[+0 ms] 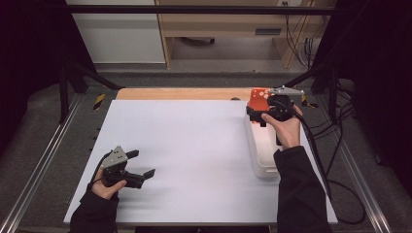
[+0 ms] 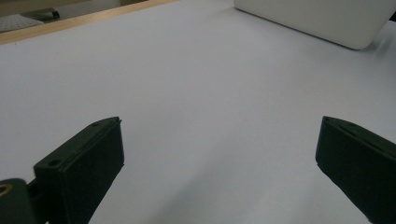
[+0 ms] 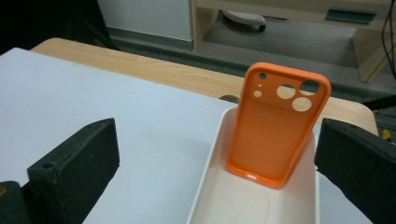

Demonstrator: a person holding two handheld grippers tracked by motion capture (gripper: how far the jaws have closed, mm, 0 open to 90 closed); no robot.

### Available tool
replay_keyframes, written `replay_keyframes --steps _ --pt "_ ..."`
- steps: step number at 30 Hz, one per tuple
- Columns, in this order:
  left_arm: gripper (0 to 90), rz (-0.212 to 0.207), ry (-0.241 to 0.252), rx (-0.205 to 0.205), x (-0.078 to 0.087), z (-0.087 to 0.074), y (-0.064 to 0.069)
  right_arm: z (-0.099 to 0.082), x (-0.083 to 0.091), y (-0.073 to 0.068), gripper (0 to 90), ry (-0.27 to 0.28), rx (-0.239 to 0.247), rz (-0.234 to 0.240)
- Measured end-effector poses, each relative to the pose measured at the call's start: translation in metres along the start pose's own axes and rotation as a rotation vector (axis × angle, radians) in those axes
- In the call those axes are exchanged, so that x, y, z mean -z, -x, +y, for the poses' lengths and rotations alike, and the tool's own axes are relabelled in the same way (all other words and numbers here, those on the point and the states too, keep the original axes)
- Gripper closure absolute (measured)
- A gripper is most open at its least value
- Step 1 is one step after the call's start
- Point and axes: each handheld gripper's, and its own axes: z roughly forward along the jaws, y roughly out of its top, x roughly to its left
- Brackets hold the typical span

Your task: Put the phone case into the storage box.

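An orange phone case point(image 3: 275, 126) with camera cutouts leans upright against the far end of a white tray point(image 3: 210, 186), its lower edge inside the tray. In the high view the orange phone case point(image 1: 257, 98) stands at the tray's point(image 1: 260, 160) far end. My right gripper point(image 3: 219, 163) hovers over the tray, jaws wide open, the case just ahead between them, untouched. In the high view my right gripper point(image 1: 256, 115) sits right behind the case. My left gripper point(image 1: 145, 162) rests low at the table's front left, open and empty; its jaws point(image 2: 215, 163) frame bare white tabletop.
The white tabletop point(image 1: 184, 145) lies on a wooden table whose far edge point(image 1: 184, 93) shows. Black frame posts and cables point(image 1: 335, 145) run along the right side. A metal rail point(image 1: 43, 155) runs at the left. A wooden desk stands beyond the table.
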Motion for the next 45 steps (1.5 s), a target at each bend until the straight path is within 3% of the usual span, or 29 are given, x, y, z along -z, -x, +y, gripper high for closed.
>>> replay_keyframes --steps 10,14,27,37,45 --pt "0.7 -0.001 0.006 -0.004 0.0 0.001 0.001 -0.028 0.032 -0.006 0.5 0.079 0.046 0.109" --pt "0.7 -0.003 0.008 -0.007 0.0 0.001 0.001 -0.041 0.041 -0.008 0.5 0.094 0.07 0.161" --pt "0.7 -0.007 0.019 -0.013 0.001 0.001 0.002 -0.088 0.065 -0.008 0.5 0.214 0.147 0.325" --pt "0.7 -0.014 0.036 -0.015 0.003 0.002 0.003 -0.124 0.072 0.007 0.6 0.219 0.142 0.361" --pt "0.7 -0.019 0.048 -0.018 0.004 0.003 0.003 -0.139 0.075 0.02 0.5 0.211 0.127 0.376"
